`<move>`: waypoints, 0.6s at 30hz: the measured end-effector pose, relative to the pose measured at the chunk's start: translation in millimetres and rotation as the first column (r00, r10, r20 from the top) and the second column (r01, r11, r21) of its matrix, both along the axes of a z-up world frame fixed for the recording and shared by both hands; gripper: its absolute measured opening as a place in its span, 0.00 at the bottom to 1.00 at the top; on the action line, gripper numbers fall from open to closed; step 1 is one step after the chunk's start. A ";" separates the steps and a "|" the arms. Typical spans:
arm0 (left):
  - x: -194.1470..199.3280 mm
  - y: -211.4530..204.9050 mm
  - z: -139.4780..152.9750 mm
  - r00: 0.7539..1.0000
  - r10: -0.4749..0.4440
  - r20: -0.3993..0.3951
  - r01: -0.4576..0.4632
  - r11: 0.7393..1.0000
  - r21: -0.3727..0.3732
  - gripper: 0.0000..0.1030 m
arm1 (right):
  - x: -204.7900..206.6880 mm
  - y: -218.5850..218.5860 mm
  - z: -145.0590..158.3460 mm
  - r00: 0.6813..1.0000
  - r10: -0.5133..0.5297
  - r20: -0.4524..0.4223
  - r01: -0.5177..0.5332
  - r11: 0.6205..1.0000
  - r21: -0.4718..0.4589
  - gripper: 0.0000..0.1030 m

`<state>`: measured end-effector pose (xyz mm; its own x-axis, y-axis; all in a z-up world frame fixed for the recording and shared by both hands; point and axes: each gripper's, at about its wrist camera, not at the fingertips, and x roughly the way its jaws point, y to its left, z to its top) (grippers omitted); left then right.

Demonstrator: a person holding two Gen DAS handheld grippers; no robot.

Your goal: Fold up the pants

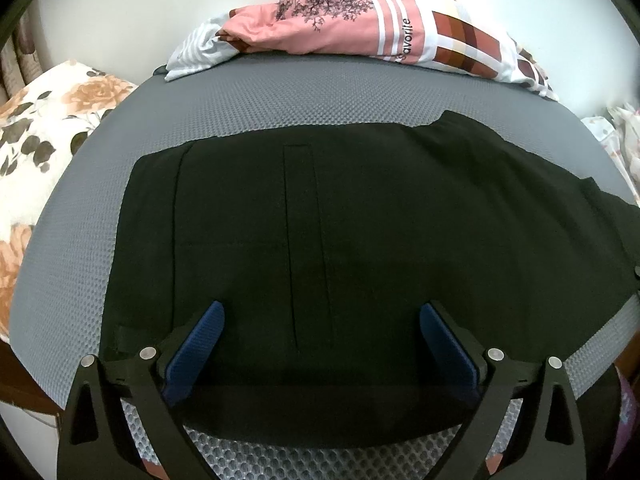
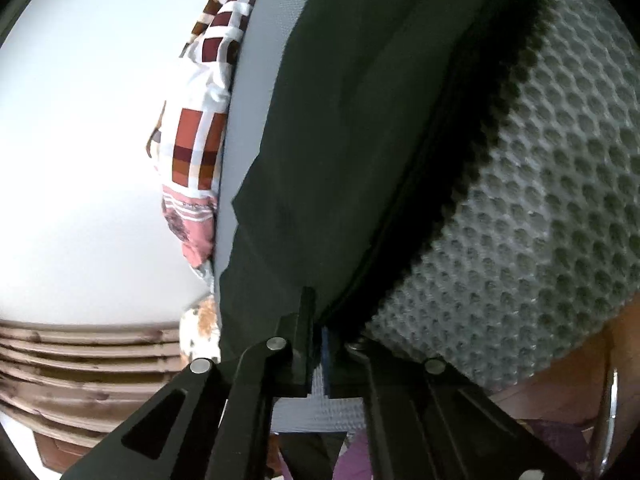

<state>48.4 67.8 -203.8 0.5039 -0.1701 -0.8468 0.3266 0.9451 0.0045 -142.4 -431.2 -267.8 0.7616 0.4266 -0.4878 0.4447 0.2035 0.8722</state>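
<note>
Left wrist view: left gripper (image 1: 320, 340), jaws wide apart, hovers over the near edge of the black pants (image 1: 360, 220), which lie flat across the grey mesh mattress (image 1: 280, 100). Right wrist view: right gripper (image 2: 320, 320), jaws together, appears clamped on the pants' edge (image 2: 340, 160). Good practice, judged from this: carry the pinched edge low and evenly, left jaws steadying the cloth. Farthest, a patterned blanket (image 1: 360, 20) lies against the wall.

Both fisheye views bulge strongly, with black vignette corners. Soft, even indoor light falls on a bright, nearly washed-out wall (image 1: 120, 12). The black pants (image 1: 340, 220) swallow detail in both views. The right wrist view is slightly blurred, with deep shadow under the cloth edge.
</note>
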 end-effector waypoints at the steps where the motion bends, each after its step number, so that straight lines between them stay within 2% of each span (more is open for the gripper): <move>1: 0.7 2.4 4.2 1.000 0.003 -0.003 -0.003 1.000 -0.007 0.95 | 0.5 -0.4 1.0 1.000 0.005 -0.004 -0.006 1.000 -0.012 0.01; 3: -0.7 13.8 24.0 0.999 0.035 0.022 -0.034 0.998 -0.052 0.94 | 2.3 -0.5 2.6 1.000 0.009 -0.008 -0.009 1.000 -0.017 0.01; 5: -5.9 38.0 58.2 0.994 0.082 0.075 -0.071 0.988 -0.137 0.94 | 3.3 -1.8 1.8 1.000 0.009 -0.014 -0.009 1.000 -0.005 0.02; 8: -12.6 77.3 82.4 0.977 0.175 0.123 -0.156 0.977 -0.148 0.94 | 6.3 -1.7 4.2 1.000 0.021 -0.022 -0.021 1.000 -0.011 0.02; 10: -10.0 111.2 77.3 0.972 0.228 0.061 -0.219 0.968 -0.122 0.94 | 6.9 -1.9 2.9 1.000 0.018 -0.021 -0.018 1.000 0.005 0.02; 11: -9.0 124.8 70.8 0.967 0.253 0.022 -0.249 0.961 -0.116 0.90 | 6.7 -2.4 2.0 1.000 0.018 -0.019 -0.018 1.000 0.013 0.02; 12: -7.2 140.9 61.8 0.957 0.288 -0.027 -0.289 0.949 -0.122 0.79 | 6.6 -2.9 1.0 1.000 0.018 -0.017 -0.017 1.000 0.022 0.02; 13: -4.6 158.0 48.6 0.943 0.318 -0.101 -0.330 0.932 -0.151 0.73 | 6.3 -4.1 -0.2 1.000 0.019 -0.015 -0.019 0.999 0.027 0.01; 14: -1.4 171.8 33.9 0.924 0.331 -0.191 -0.366 0.911 -0.190 0.61 | 5.8 -4.2 -1.0 1.000 0.018 -0.014 -0.018 0.999 0.032 0.01; 15: 0.2 180.7 22.1 0.906 0.335 -0.260 -0.394 0.890 -0.228 0.56 | 5.1 -4.8 -1.9 1.000 0.018 -0.013 -0.018 0.999 0.035 0.01; 17: -1.2 185.8 14.7 0.896 0.336 -0.291 -0.415 0.866 -0.278 0.56 | 5.6 -6.0 -2.5 1.000 0.019 -0.015 -0.019 0.999 0.035 0.01; 18: -2.0 184.4 13.5 0.899 0.336 -0.281 -0.411 0.867 -0.280 0.56 | 6.2 -6.4 -2.4 1.000 0.021 -0.017 -0.020 0.999 0.032 0.01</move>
<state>46.4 252.2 -190.3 0.3964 -0.2894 -0.8713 -0.0942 0.9312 -0.3522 -136.3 -437.6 -270.2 0.7441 0.4575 -0.4868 0.4556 0.1854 0.8707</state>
